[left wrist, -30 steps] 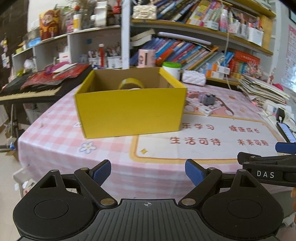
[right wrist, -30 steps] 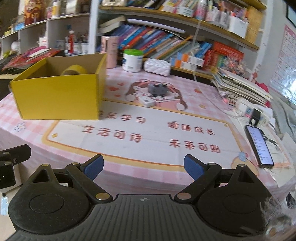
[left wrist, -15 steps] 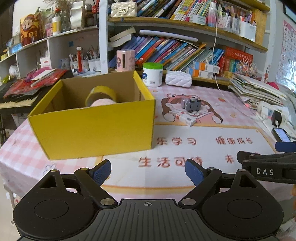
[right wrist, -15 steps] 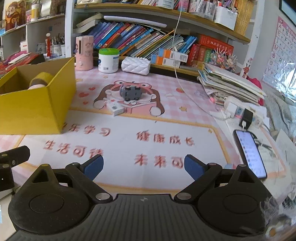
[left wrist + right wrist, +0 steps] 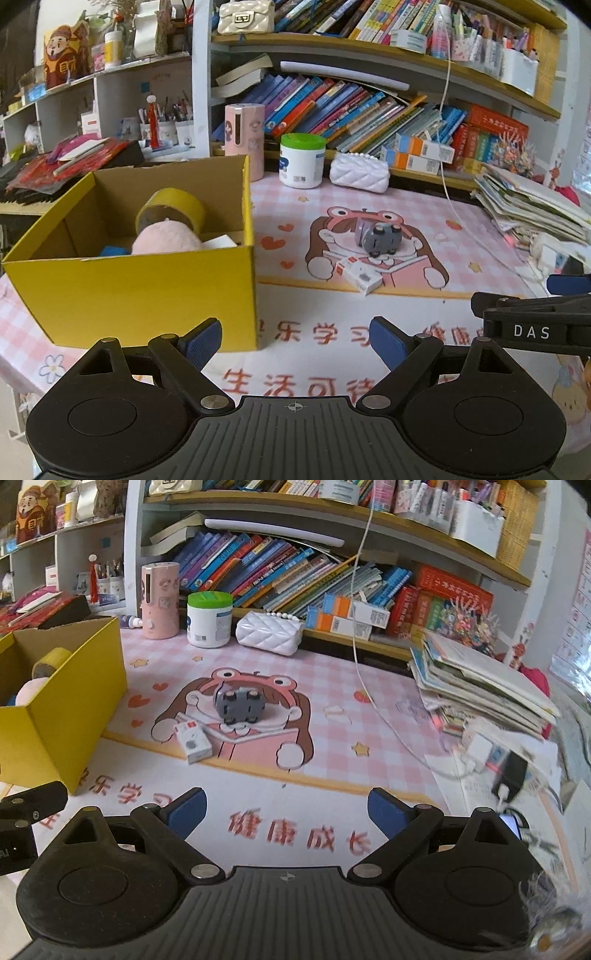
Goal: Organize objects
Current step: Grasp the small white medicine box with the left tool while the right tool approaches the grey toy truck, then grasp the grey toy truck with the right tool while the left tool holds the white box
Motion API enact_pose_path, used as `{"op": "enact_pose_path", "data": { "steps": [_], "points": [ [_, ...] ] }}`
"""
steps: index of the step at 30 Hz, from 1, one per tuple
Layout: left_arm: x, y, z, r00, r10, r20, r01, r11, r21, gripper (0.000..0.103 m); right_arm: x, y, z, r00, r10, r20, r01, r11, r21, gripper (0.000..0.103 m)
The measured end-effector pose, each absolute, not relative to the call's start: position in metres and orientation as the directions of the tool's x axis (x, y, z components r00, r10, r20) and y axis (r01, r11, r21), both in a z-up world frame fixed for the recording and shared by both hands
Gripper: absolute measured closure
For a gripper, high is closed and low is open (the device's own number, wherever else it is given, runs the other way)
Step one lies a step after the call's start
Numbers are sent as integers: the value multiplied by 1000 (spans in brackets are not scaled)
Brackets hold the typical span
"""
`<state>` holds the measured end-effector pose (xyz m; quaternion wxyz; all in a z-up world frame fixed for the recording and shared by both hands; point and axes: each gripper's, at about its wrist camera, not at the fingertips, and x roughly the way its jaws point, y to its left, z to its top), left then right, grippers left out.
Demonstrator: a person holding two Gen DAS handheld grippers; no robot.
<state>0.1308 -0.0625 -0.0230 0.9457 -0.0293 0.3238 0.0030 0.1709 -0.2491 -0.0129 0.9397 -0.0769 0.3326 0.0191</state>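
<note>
Two items are left loose on the pink mat [image 5: 369, 709], right of the yellow box [image 5: 147, 291]: a grey toy car [image 5: 239, 701], judged rigid and light, best pinched across its sides, and a small white carton [image 5: 192, 740] just beside it. Left gripper [image 5: 295, 341] and right gripper [image 5: 286, 810] are both held wide and empty.

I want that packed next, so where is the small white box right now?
In both wrist views the small white box lies flat on the mat's cartoon picture, just in front-left of the grey toy car, right of the yellow box.
</note>
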Motion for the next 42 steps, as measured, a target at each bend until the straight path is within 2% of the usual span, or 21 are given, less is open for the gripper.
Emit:
{"op": "enact_pose_path", "data": {
  "steps": [9,19,21,29,35,38,40,42],
  "points": [
    [156,-94,-28,782,47,-622,-68,998,-10,17,212,-276,-14,781,89,-618,-150,988,-47,11],
    [194,-138,-42,772,57,-633,-29,998,54,25,257,-298,-18,772,172,-612,-205,979,16,13],
    [208,-142,-50,758,66,-648,-45,998,49,28,267,-302,-18,773,177,-609,-208,978,20,15],
    [256,-158,-75,724,65,-686,-72,997,19,29,297,-310,-20,768,201,-608,-232,972,29,15],
    [285,-159,-89,684,103,-722,-141,990,8,39,307,-309,-23,754,223,-617,-257,966,35,15],
    [290,-158,-91,678,106,-727,-150,989,5,52,310,-307,-25,750,238,-618,-275,961,37,15],
    [290,-160,-92,680,116,-724,-142,990,24,67,314,-305,-27,744,248,-621,-285,958,41,15],
    [288,-158,-91,682,119,-722,-144,989,27,73,317,-303,-28,739,255,-624,-292,955,45,15]
  ]
}}
